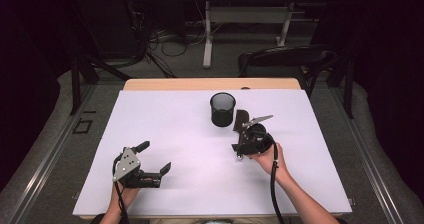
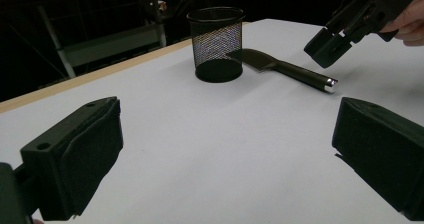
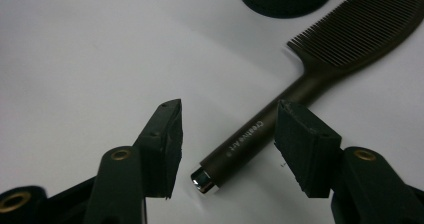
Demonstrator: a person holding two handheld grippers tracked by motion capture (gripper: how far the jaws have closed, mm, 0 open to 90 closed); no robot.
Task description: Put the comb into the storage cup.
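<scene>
Jaws of the right gripper (image 3: 225, 134) stand open astride the comb (image 3: 320, 79), which lies ungrasped beside the mesh cup (image 1: 222, 109); the left gripper (image 1: 150, 164) rests open.

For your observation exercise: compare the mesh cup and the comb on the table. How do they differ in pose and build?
The mesh cup stands upright; the comb lies flat beside it. The cup is see-through wire mesh; the comb is solid, with fine teeth and a silver-capped handle. Both are dark and rest on the white table.
</scene>
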